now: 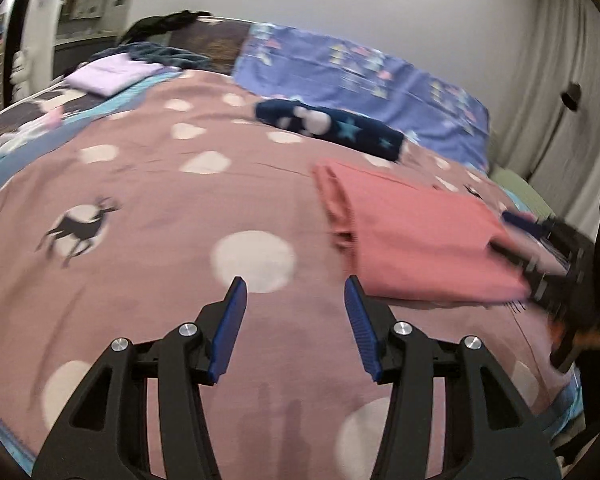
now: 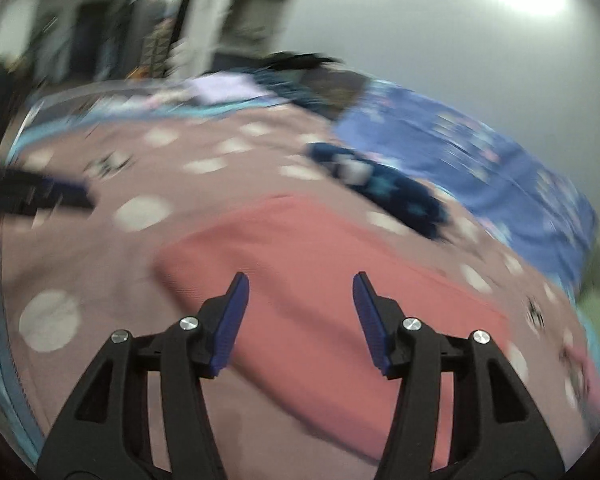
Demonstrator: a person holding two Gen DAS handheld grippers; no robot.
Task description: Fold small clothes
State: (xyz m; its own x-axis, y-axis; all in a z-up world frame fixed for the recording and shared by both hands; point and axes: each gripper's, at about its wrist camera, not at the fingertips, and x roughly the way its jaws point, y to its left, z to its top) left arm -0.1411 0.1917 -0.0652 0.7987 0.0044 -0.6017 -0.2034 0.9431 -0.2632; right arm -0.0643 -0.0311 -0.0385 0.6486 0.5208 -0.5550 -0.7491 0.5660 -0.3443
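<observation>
Bedspread [image 1: 148, 280], pink w/ pale dots and a deer print, filled most of both views. On it lay the folded pink garment [image 1: 428, 248], flat, towards the right side of the left wrist view. We held the left gripper [image 1: 296, 284] over bare bedspread just beside the garment's near-left corner, fingers spread, nothing between them. Right gripper [image 1: 548, 264] showed at the right edge of that view, blurred, at or over the garment's right edge; we couldn't tell if it touched the cloth.

From the right wrist cam, the right gripper's fingers stood apart w/ nothing pinched, the pink garment lying beneath and beyond them. Left gripper appeared as a dark blur at the far left of that view, over the bedspread, apart from the garment.

Beyond the pink piece sat a folded navy garment [image 1: 328, 126] w/ stars, and behind that a blue patterned sheet [image 1: 360, 76]. Far back-left: a folded lilac item [image 1: 108, 74], next to a dark teal cloth [image 1: 160, 54], prob. more clothes
</observation>
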